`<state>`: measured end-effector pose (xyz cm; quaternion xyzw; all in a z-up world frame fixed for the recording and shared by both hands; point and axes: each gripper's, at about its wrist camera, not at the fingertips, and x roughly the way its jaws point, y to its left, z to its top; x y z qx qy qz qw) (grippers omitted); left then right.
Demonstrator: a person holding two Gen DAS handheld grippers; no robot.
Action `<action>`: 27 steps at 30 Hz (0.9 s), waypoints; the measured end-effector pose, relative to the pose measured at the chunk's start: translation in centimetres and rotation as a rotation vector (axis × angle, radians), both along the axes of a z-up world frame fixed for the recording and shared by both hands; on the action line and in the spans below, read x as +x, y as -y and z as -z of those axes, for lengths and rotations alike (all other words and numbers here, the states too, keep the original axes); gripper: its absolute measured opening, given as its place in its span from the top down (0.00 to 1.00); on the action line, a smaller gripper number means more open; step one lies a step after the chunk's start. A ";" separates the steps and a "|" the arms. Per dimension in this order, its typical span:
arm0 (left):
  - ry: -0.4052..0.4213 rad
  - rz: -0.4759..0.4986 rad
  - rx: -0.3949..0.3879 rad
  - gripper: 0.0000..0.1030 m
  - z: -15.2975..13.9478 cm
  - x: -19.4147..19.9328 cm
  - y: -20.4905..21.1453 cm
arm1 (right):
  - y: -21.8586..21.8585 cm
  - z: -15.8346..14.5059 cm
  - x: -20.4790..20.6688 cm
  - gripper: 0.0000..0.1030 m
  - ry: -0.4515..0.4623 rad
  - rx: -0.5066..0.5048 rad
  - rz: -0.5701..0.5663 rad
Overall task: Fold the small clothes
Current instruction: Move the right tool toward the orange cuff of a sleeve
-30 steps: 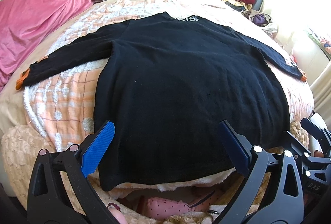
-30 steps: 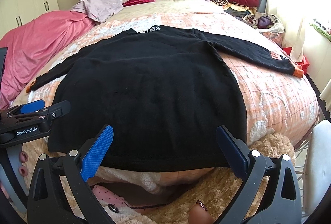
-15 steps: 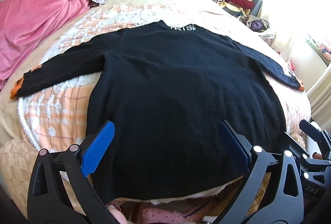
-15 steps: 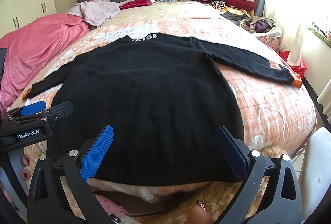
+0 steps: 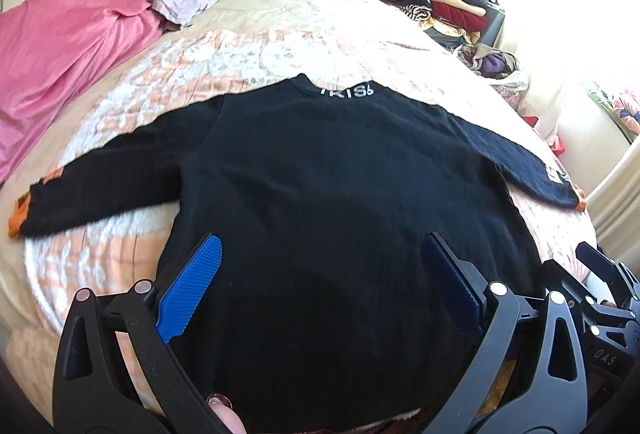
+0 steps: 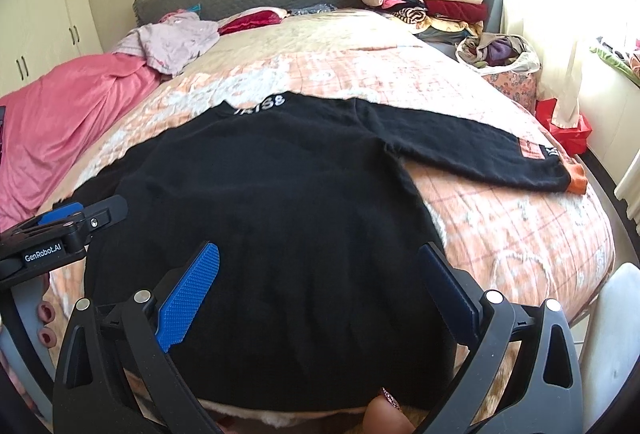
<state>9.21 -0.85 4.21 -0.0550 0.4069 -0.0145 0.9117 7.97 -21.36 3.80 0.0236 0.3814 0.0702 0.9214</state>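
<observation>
One black sweater (image 5: 332,201) lay spread flat, back up, across the middle of the bed (image 5: 280,45), its collar toward the headboard and its hem at the foot edge. Both sleeves reached out sideways, the orange cuffs nearing the left and right edges of the bed.

The left gripper (image 5: 320,290) hovered over the hem with its jaws wide and nothing between them. The right gripper (image 6: 320,294) did likewise, open and empty, above the hem nearer the right side.

The likeliest trouble was a thin pinch. The knit looked thick and soft, so a shallow bite at the hem could slip out mid-lift, or catch the peach quilt (image 6: 500,234) underneath and drag it along. Uneven grips would skew the fold line, and the long sleeves could trail or bunch if the body were folded before they were. The hem sat right at the foot edge, so a tug that way could slide the sweater off.
</observation>
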 end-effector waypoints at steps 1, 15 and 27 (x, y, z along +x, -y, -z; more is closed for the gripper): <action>0.001 0.001 0.004 0.09 0.0 0.3 0.1 | 0.2 -0.1 0.4 0.04 0.001 0.002 0.006; -0.036 0.051 0.014 0.09 -0.2 5.1 2.2 | 3.2 -0.4 4.5 0.04 -0.008 0.020 0.099; -0.046 0.055 0.016 0.09 0.1 8.8 3.2 | 7.4 0.0 8.1 0.04 -0.059 0.096 0.201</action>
